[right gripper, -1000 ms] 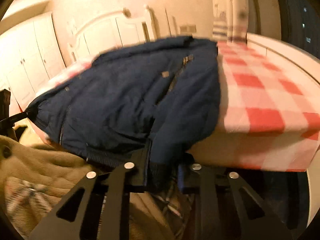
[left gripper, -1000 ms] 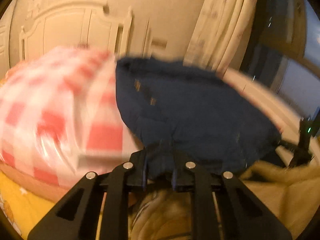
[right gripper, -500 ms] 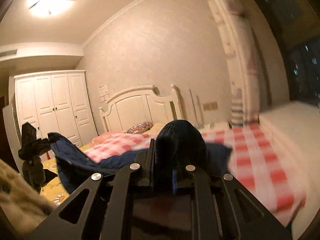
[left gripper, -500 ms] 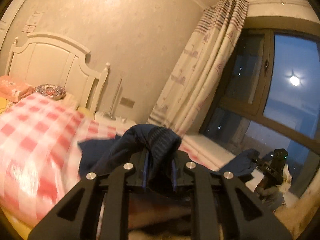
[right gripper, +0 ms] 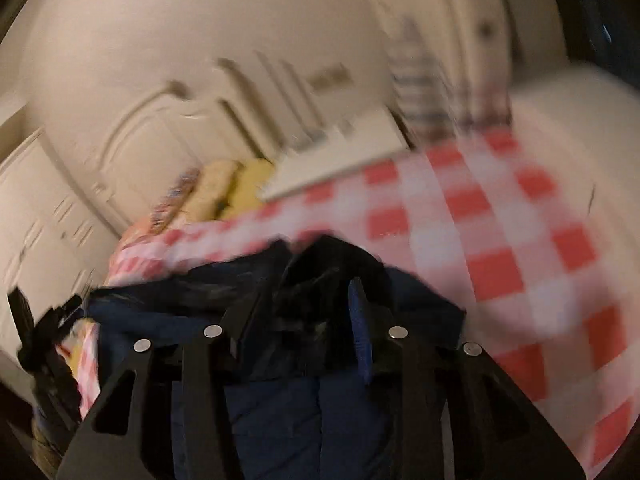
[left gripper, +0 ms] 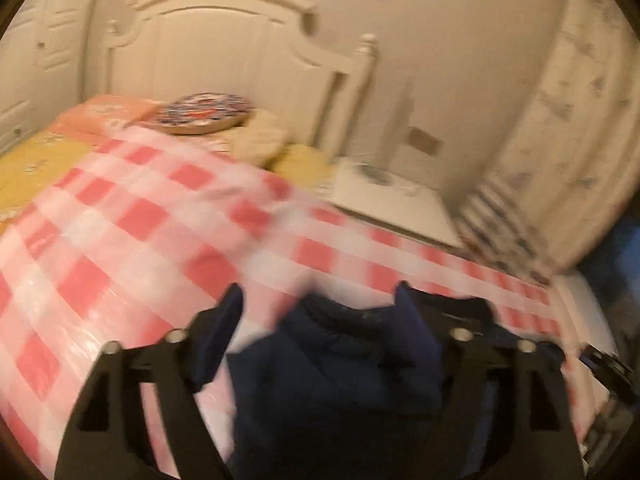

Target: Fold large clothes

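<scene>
A dark navy jacket [left gripper: 344,376] lies bunched on the red-and-white checked cover [left gripper: 120,232] at the near end of the bed. My left gripper [left gripper: 320,312] is open, its jaws wide apart with the jacket's edge lying between and below them. In the right wrist view the same jacket [right gripper: 280,400] lies under my right gripper [right gripper: 308,300], whose jaws stand apart with a dark fold of cloth between them, not pinched. Both views are blurred by motion.
A white headboard [left gripper: 224,52] and several pillows [left gripper: 200,114] stand at the bed's far end. A white bedside table [left gripper: 388,196] and a patterned curtain [left gripper: 560,140] are to the right. The other gripper shows at the left edge of the right wrist view [right gripper: 44,344].
Both grippers held the jacket shut, swung it up and forward, then came down over the bed. Both jaws have opened and the jacket now lies on the checked cover.
</scene>
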Tool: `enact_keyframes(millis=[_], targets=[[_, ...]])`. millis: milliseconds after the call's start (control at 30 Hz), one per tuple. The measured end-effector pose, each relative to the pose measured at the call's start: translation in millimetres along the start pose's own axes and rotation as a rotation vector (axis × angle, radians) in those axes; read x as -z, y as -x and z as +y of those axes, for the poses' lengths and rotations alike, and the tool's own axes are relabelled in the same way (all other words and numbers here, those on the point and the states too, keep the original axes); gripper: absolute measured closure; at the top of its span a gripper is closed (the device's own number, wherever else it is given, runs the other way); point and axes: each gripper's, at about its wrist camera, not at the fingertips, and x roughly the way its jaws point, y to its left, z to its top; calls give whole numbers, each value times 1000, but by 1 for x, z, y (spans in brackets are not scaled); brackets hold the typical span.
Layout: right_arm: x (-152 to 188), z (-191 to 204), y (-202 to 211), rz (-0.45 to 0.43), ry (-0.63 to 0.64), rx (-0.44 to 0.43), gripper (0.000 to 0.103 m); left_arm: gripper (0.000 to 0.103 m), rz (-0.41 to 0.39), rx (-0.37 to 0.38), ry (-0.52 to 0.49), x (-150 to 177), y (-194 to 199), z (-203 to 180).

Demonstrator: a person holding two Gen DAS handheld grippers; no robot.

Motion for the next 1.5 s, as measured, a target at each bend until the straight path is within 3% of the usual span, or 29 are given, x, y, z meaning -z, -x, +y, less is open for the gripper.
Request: enact_keyframes(millis=[100, 300, 367, 400, 433, 500, 533, 567, 600, 633, 667, 700, 733, 767, 833, 933, 1067, 1167, 1233, 1267, 1300, 1367, 1400, 1500], targets=[[-1, -30, -10, -8, -44, -4, 76, 20, 45, 36, 51, 0, -12, 30], [3, -38, -35, 102, 90, 14, 75, 16, 247, 154, -78, 26, -62, 34], [8, -31, -47, 137, 128, 7, 69, 16, 305, 152, -102, 40, -82, 28], [8, -28, -55, 156, 146, -2, 55, 16, 322, 151, -113, 43, -90, 25], [8, -26, -62, 167, 155, -7, 32, 16, 331, 151, -120, 47, -95, 23], [10, -21, -72, 178, 179, -29, 7, 17, 345, 145, -144, 53, -103, 18], [12, -18, -76, 188, 199, -37, 7, 19, 346, 136, -159, 55, -105, 16], [15, -14, -80, 200, 229, -23, 8, 31, 345, 134, -171, 56, -104, 14], [20, -10, -85, 217, 254, -20, 20, 53, 340, 139, -185, 58, -101, 10], [23, -8, -85, 218, 266, -28, 35, 63, 312, 130, -204, 58, -95, 7], [25, -5, -82, 192, 286, -21, 41, 83, 282, 129, -220, 57, -86, 2], [27, -1, -75, 153, 313, -10, 64, 93, 252, 132, -232, 56, -75, -2], [28, 5, -62, 95, 342, -6, 76, 95, 199, 134, -245, 53, -57, -9], [29, 11, -50, 48, 361, -10, 78, 96, 169, 139, -256, 50, -46, -14], [29, 29, -15, -43, 404, -33, 85, 96, 101, 153, -289, 37, -16, -27], [14, 47, 19, -114, 422, -18, 86, 96, 76, 150, -273, 10, -3, -43], [-22, 42, 10, -109, 313, 28, 86, 95, 127, 26, -263, -12, -46, -61], [-28, 34, -33, -44, 257, 86, 86, 92, 207, -61, -246, 4, -98, -59], [-15, 24, -75, 40, 238, 159, 86, 79, 253, -138, -260, 29, -130, -53], [-4, 16, -96, 88, 240, 204, 85, 62, 280, -158, -268, 43, -144, -48], [8, 4, -114, 128, 216, 230, 82, 59, 290, -163, -263, 51, -150, -45], [11, -16, -115, 103, 109, 180, 80, 54, 248, -177, -256, 48, -143, -43], [10, -22, -113, 101, 82, 165, 80, 43, 227, -196, -263, 47, -139, -43], [7, -26, -111, 101, 62, 159, 77, 33, 213, -182, -246, 45, -135, -39]])
